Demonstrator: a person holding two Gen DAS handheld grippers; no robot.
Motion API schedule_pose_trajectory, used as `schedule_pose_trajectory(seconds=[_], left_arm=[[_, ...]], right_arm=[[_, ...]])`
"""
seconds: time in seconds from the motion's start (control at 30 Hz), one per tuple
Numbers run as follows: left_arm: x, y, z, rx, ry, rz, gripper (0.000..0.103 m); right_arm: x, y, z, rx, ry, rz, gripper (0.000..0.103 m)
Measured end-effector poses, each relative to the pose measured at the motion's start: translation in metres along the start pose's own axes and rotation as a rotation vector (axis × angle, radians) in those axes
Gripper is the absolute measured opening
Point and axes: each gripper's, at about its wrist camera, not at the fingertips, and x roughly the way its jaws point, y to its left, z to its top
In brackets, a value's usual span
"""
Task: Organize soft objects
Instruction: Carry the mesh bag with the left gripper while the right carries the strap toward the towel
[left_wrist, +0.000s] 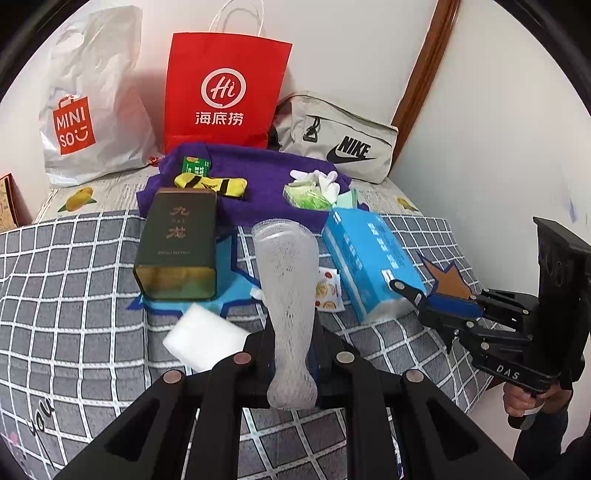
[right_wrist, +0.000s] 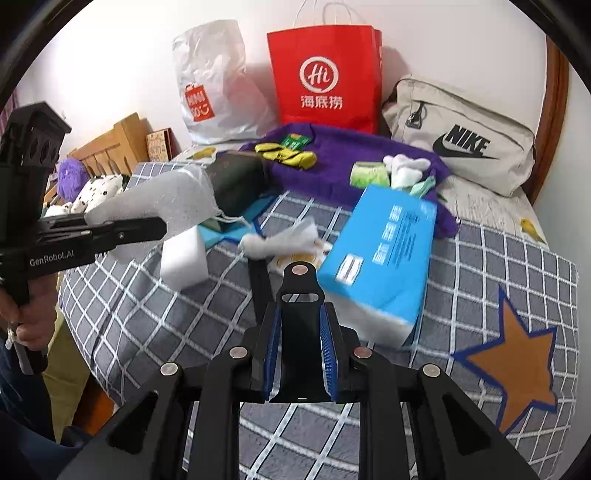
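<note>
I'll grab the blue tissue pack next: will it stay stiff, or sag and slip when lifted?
The tissue pack will probably squash a little: it looks like a soft plastic-wrapped brick with white tissue at its end. It likely weighs little for its bulk. The glossy wrap may slip, so grip across the narrow side. It lies tilted on the quilt and may shift if pushed.

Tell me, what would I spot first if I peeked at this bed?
Probably the bright red paper bag standing against the wall, between a white plastic shopping bag and a grey pouch. Up close, the left gripper pinches a white foam net sleeve, lifted above the checked blanket. A blue tissue pack lies nearby.
</note>
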Motion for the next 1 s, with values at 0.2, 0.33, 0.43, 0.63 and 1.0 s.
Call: schedule_pose_trajectory(seconds=[0.2, 0.33, 0.43, 0.63, 1.0], left_arm=[[-0.001, 0.005, 0.021, -0.015, -0.017, -0.014, 0.012], [0.001, 0.011, 0.037, -0.024, -0.021, -0.003, 0.012], [0.003, 0.016, 0.047, -0.027, -0.021, 0.009, 0.012], [0.014, 0.034, 0.068, -0.066, -0.02, 0.037, 0.012], [0.035, 0.057, 0.12, -0.055, -0.038, 0.078, 0.012]], right_arm=[[0.0, -0.014, 0.026, 0.018, -0.019, -0.021, 0.022], [0.003, -0.023, 0.045, 0.028, -0.034, -0.035, 0.022], [0.007, -0.029, 0.056, 0.036, -0.039, -0.041, 0.022], [0.021, -0.042, 0.08, 0.054, -0.038, -0.045, 0.022], [0.05, -0.066, 0.131, 0.054, -0.046, -0.062, 0.022]])
